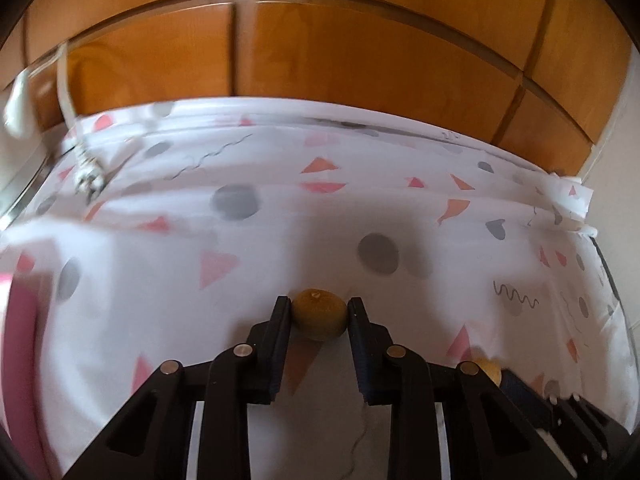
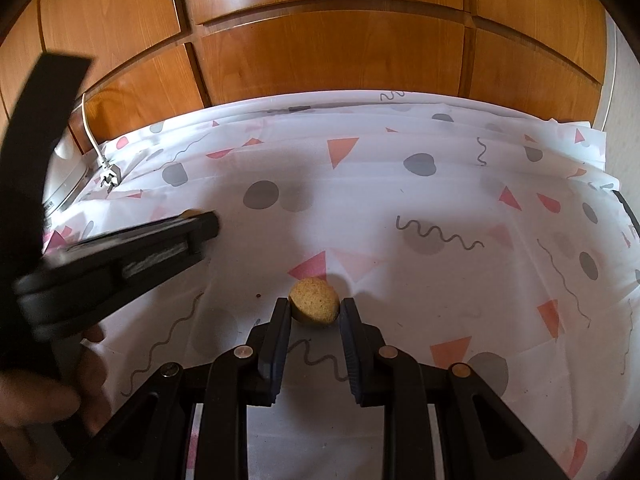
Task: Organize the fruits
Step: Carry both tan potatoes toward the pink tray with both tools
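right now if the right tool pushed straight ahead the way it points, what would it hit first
The right tool already grips a yellow-brown fruit. Beyond that lies only bare patterned tablecloth, then the wooden cabinet doors behind the table, though depth is hard to judge.

A white cloth (image 2: 400, 208) printed with pink triangles, grey dots and squiggles is covering the bench. Wooden cabinet doors (image 2: 320, 40) are filling the upper frame. A white cable with a plug (image 2: 109, 174) is lying at upper left.
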### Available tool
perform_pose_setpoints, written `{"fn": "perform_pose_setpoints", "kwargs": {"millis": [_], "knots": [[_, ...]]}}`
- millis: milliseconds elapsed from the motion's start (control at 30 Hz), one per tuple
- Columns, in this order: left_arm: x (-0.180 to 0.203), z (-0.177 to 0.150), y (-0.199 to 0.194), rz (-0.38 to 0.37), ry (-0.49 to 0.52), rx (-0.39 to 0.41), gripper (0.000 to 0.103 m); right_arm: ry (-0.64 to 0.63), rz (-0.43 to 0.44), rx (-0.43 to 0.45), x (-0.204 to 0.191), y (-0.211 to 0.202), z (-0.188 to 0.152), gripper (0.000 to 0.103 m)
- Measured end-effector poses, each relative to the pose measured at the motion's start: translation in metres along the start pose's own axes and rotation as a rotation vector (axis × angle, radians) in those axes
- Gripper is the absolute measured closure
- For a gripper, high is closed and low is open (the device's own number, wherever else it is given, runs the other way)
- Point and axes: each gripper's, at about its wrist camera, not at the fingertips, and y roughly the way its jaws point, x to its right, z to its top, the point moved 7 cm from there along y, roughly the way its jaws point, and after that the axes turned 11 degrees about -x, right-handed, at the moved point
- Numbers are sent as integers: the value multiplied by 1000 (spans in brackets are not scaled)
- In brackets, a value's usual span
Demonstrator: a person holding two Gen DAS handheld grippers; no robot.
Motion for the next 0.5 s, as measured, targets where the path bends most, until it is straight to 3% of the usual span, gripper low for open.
{"fn": "perform_pose_setpoints", "kwargs": {"millis": [233,500], "knots": [[-31,-41,-37,82,-93,34,74,-6,9,-8,-2,-1,-1,78],[-41,-87,-75,110,-87,70,74,-63,53,-27,-21,-13,-22,78]]}}
